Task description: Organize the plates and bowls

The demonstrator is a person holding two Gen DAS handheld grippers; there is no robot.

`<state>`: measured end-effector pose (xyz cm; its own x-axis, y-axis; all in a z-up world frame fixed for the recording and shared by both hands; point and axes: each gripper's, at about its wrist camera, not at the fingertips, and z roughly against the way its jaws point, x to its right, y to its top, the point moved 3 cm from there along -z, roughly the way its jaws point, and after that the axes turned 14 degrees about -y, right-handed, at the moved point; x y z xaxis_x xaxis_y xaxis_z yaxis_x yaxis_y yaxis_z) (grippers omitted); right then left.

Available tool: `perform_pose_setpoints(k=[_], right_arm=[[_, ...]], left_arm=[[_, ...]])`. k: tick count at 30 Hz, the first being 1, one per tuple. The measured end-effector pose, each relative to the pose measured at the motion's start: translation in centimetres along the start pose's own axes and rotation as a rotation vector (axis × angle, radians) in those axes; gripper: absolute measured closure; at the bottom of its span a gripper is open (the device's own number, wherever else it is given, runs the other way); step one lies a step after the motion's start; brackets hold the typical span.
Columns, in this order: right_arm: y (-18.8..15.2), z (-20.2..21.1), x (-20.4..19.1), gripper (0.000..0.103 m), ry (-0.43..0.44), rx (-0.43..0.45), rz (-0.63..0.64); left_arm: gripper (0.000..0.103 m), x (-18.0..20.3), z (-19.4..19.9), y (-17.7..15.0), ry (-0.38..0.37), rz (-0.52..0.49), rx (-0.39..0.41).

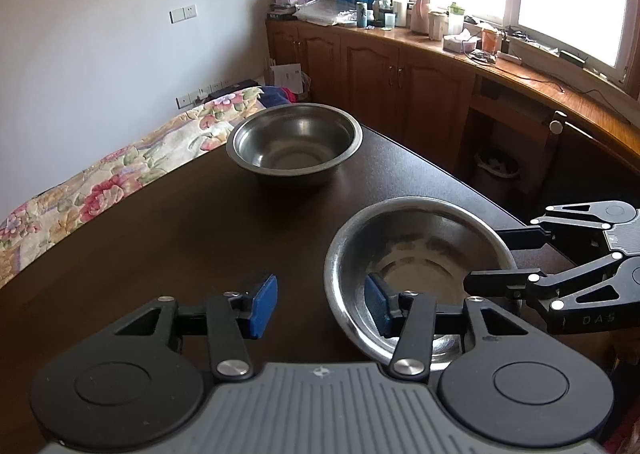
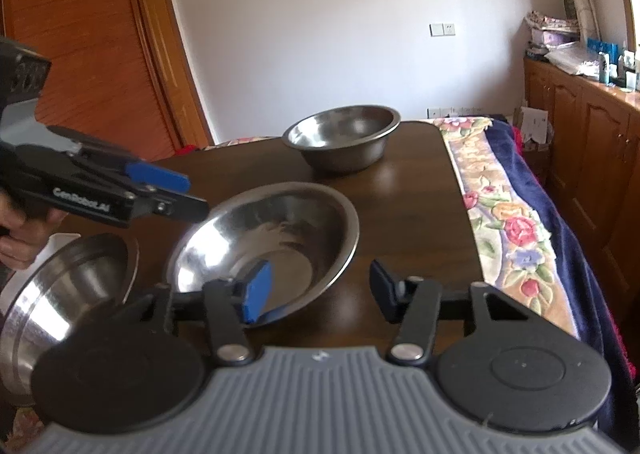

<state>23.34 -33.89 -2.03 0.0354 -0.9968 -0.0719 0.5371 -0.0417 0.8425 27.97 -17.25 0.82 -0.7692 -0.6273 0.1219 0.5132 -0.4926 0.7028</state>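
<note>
Two steel bowls stand on the dark table point(image 1: 160, 234). The far bowl point(image 1: 294, 140) point(image 2: 344, 138) sits alone near the table's back edge. Both grippers are at the near bowl point(image 1: 416, 266) point(image 2: 272, 238). My left gripper point(image 1: 320, 306) point(image 2: 188, 194) is open and straddles the rim on one side, one blue pad inside the bowl and the other outside. My right gripper point(image 2: 320, 294) point(image 1: 482, 258) is open too and straddles the opposite rim the same way. No pad presses on the steel. A third steel bowl point(image 2: 60, 294) leans at the lower left of the right wrist view.
A flowered blanket point(image 1: 100, 190) point(image 2: 516, 230) lies on a bed along one side of the table. Wooden cabinets point(image 1: 380, 74) with a cluttered counter run under the window. A hand point(image 2: 20, 238) holds the left gripper, and a wooden door point(image 2: 92, 46) stands behind it.
</note>
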Motion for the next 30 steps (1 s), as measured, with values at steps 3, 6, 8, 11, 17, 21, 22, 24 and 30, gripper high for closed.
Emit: perform_pose_setpoints(k=[3, 6, 8, 11, 17, 21, 22, 24, 30], right_arm=[[0.0, -0.1, 0.0, 0.054, -0.003, -0.009, -0.003], [0.0, -0.2, 0.2, 0.059, -0.010, -0.017, -0.013], [0.1, -0.4, 0.2, 0.061, -0.008, -0.021, -0.017], [0.2, -0.4, 0.1, 0.064, -0.009, -0.020, -0.019], [0.2, -0.5, 0.0, 0.066, -0.013, -0.022, -0.018], [0.1, -0.6, 0.1, 0.066, -0.006, -0.027, -0.024], [0.1, -0.6, 0.1, 0.066, -0.007, -0.028, -0.025], [0.1, -0.5, 0.2, 0.066, -0.010, -0.027, -0.030], [0.3, -0.5, 0.2, 0.081, -0.004, -0.019, -0.048]], left_arm=[[0.029, -0.2, -0.3, 0.1, -0.013, 0.010, -0.004], [0.031, -0.3, -0.6, 0.2, -0.018, 0.014, -0.010], [0.032, -0.2, -0.8, 0.4, -0.020, 0.017, -0.013], [0.032, -0.3, -1.1, 0.3, -0.019, 0.018, -0.023], [0.035, -0.6, -1.5, 0.2, -0.023, 0.029, -0.030], [0.038, -0.8, -1.7, 0.1, -0.030, 0.038, -0.036], [0.040, -0.8, -1.7, 0.0, -0.039, 0.043, -0.038], [0.053, -0.8, -1.7, -0.1, -0.064, 0.053, -0.039], [0.062, 0.1, -0.8, 0.2, -0.044, 0.049, 0.021]])
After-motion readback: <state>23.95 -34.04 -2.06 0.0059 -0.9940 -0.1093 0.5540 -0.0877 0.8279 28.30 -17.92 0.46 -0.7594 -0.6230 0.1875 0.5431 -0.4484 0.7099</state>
